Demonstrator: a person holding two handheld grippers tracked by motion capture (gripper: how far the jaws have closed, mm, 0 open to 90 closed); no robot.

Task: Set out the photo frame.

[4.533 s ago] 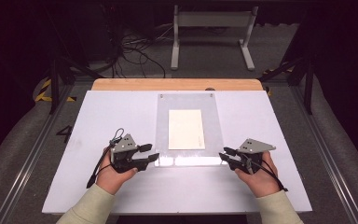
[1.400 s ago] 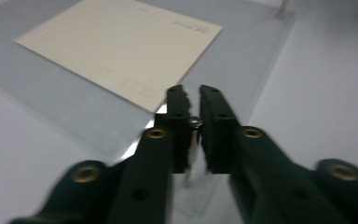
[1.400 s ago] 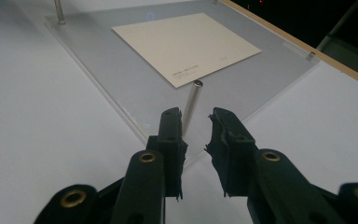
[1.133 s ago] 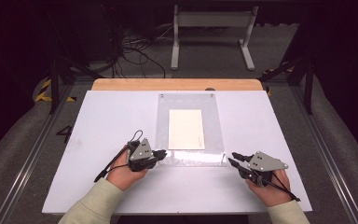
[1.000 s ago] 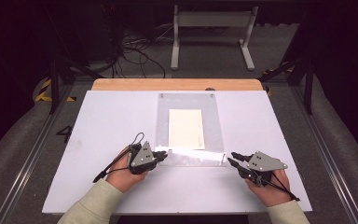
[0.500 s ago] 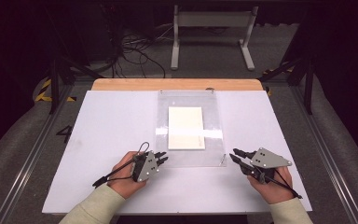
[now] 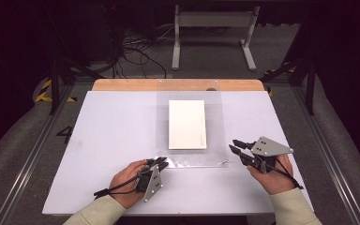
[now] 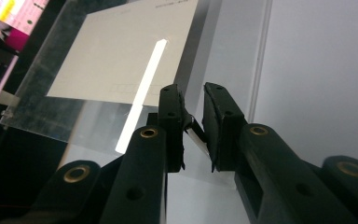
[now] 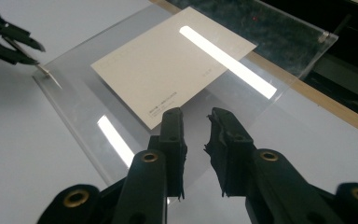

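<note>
A clear acrylic sheet [image 7: 215, 117] lies flat on the white table, with a cream card [image 7: 186, 124] under its middle. My left gripper [image 7: 161, 162] lies on its side at the sheet's near-left corner. In the left gripper view its jaws [image 8: 193, 91] have just been opening. The sheet's corner tip sits in the gap between them, and the pads are not pressing on it. My right gripper [image 7: 232, 144] hovers just right of the near-right corner. It is open with nothing between its fingers [image 9: 196, 112], which point at the card [image 9: 168, 65].
The white table top [image 7: 112, 140] has a wooden strip [image 7: 122, 85] along its far edge. Metal rails run down both sides. Cables and a stand's legs [image 7: 211, 33] lie on the floor beyond. The left gripper [image 9: 37, 55] also shows far off in the right gripper view.
The sheet's near edge was raised a second ago and now lies flat. My left gripper drew back toward me and rolled onto its side. My right gripper rose a little.
</note>
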